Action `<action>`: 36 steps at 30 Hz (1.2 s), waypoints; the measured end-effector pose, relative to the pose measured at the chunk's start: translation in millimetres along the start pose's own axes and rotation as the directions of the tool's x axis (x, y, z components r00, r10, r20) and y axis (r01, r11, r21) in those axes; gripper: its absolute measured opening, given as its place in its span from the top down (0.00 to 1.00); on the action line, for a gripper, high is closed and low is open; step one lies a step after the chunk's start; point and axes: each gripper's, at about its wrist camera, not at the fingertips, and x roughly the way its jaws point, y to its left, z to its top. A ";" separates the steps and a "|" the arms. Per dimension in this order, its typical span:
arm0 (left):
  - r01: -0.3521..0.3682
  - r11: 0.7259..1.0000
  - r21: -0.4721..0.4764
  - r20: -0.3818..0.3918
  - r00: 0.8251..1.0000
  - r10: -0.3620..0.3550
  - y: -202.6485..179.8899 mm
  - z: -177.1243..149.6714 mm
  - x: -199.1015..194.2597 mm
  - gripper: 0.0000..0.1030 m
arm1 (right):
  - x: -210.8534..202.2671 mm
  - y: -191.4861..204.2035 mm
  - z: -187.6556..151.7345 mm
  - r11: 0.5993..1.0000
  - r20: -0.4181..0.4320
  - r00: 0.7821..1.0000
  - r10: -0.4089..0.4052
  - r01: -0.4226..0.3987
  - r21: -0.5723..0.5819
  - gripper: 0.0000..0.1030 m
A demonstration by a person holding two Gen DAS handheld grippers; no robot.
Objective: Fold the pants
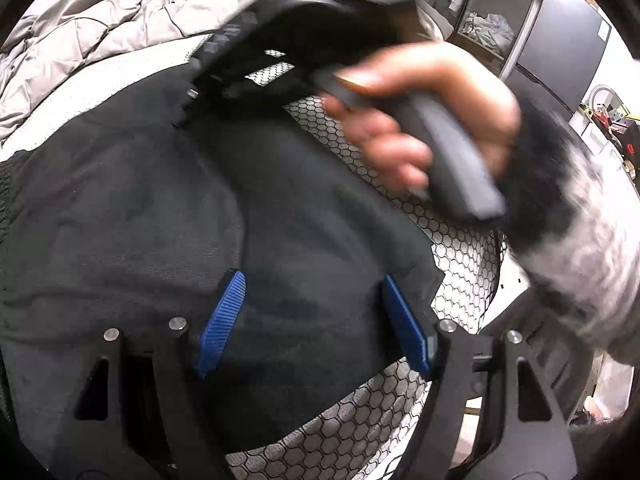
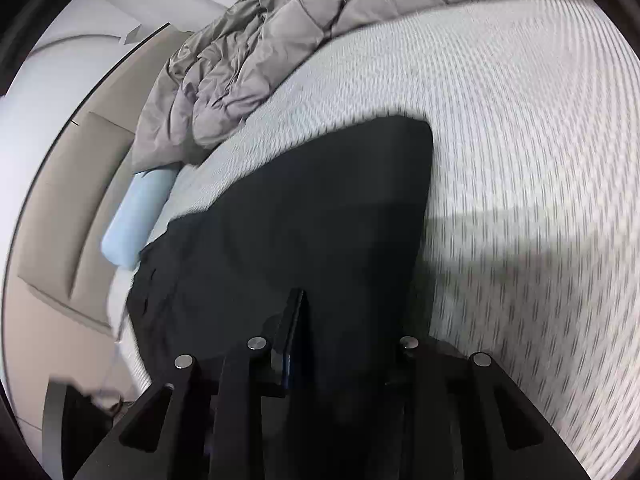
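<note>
Black pants (image 1: pixel 160 220) lie spread on the hexagon-patterned mattress (image 1: pixel 460 276). My left gripper (image 1: pixel 314 316) stands open just above them, its blue pads (image 1: pixel 222 324) wide apart with flat cloth between them and nothing pinched. Further up, a hand (image 1: pixel 420 120) in a grey sleeve holds the other gripper's handle, blurred, over the far edge of the pants. In the right wrist view my right gripper (image 2: pixel 332 320) is shut on the pants (image 2: pixel 300 208). The dark cloth rises into the jaws and hides one finger, and it casts a shadow on the mattress (image 2: pixel 520 128).
A crumpled grey quilt (image 1: pixel 120 20) (image 2: pixel 280 40) is bunched at the far end of the bed. A light blue pillow (image 2: pixel 136 216) lies against a beige padded headboard (image 2: pixel 68 220). Shelves and a dark screen (image 1: pixel 568 40) stand to the right of the bed.
</note>
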 end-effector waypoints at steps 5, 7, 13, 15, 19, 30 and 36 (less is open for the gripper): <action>0.009 1.000 -0.003 0.000 1.000 -0.009 1.4 -3.4 -2.0 0.33 | 22.9 -8.4 57.1 0.998 0.035 0.998 -0.060 0.060 -0.018 0.74; 0.012 1.000 0.000 -0.001 1.000 -0.012 2.9 -3.4 -2.4 0.33 | 28.9 -14.5 74.3 0.997 0.028 0.997 -0.077 0.078 -0.028 0.77; 0.028 1.000 -0.006 0.021 0.999 -0.028 3.2 3.0 -10.9 0.32 | 1.1 -7.1 83.2 0.996 0.040 0.997 -0.071 0.073 -0.042 0.70; 0.058 0.997 -0.042 0.047 0.997 -0.056 9.0 4.8 -20.8 0.32 | -25.2 -10.5 61.7 0.999 0.066 0.997 -0.033 0.035 -0.029 0.54; 0.080 0.992 -0.098 0.149 0.987 -0.065 25.9 6.3 -53.9 0.31 | -58.3 -25.5 -3.3 0.999 0.068 0.997 0.037 -0.039 0.034 0.52; -0.156 0.938 -0.311 0.161 0.964 0.214 130.7 -11.0 -91.3 0.28 | -27.4 -1.7 -5.5 0.999 0.073 0.997 0.017 -0.015 -0.031 0.83; -0.168 0.936 -0.309 0.185 0.955 0.233 148.9 -7.4 -93.8 0.28 | -70.7 18.4 -22.0 0.961 0.173 0.961 -0.218 0.242 -0.131 0.77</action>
